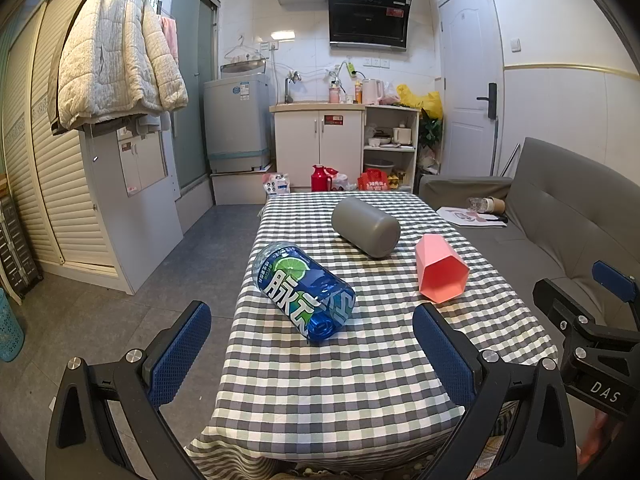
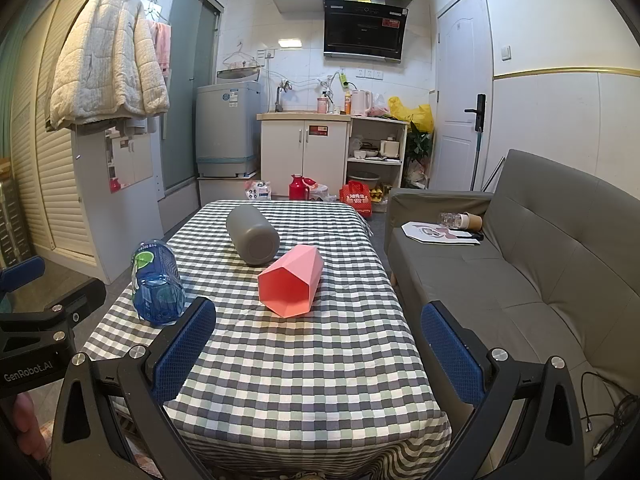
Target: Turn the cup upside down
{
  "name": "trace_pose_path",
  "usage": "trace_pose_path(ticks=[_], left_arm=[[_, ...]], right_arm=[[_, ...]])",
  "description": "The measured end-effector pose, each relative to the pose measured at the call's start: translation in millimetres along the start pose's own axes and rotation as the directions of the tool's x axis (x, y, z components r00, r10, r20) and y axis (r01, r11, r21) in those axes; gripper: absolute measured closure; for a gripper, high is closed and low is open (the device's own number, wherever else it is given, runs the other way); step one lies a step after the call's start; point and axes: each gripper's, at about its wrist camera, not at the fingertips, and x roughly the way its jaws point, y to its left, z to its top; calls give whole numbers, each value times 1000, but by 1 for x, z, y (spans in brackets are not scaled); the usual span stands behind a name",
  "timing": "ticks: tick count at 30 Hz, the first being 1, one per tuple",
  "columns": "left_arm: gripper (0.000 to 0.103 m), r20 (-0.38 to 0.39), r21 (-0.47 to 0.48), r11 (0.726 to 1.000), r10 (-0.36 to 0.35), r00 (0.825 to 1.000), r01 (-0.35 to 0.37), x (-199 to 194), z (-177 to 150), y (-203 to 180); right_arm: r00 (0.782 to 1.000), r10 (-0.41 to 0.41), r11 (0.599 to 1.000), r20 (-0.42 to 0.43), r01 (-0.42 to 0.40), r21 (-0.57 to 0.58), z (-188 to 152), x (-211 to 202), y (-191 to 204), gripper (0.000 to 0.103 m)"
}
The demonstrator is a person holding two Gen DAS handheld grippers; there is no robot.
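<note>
The table [image 2: 280,380], draped in a grey, green and white checked cloth, filled the middle of both views, with a grey sofa [image 2: 540,272] off at three o'clock. Three things lay on their sides on the cloth: a grey cylinder [image 2: 252,235] toward twelve o'clock, a blue drink bottle [image 1: 306,290] at nine o'clock from the right wrist view, and the pink faceted cup [image 2: 290,286] between them, its open mouth turned toward the cameras.

The left gripper [image 1: 312,356] and the right gripper [image 2: 320,356] both hovered short of the objects, jaws spread wide and holding nothing. The cup sat just ahead of the right gripper, near twelve o'clock, well apart from its fingers.

By appearance, the task stood at the approach: the cup was untouched. The next move would likely call for closing on the cup's angled walls, lifting, and turning it so the mouth faced down.

Readable writing: large white Chinese characters on the bottle's label, "DAS" on the right gripper seen from the left view, and "GenRobot.AI" on the left gripper seen from the right.
</note>
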Motion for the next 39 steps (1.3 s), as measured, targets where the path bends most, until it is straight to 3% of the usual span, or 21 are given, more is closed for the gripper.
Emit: trace_pose_path(ticks=[26,33,39], left_arm=[[0,-7,-11,1000,-1,1000,1,1,0,-2],[0,-67,-27,1000,14,998,-15,12,0,-2],[0,-110,-62,997,-42,993,35,19,12,2]], right_arm=[[1000,-11,1000,-9,11,-9,-9,9,8,0],[998,-19,1000,-61,18,-20,-3,13,9,0],[993,-9,1000,-121,9,-5,2,25,10,0]])
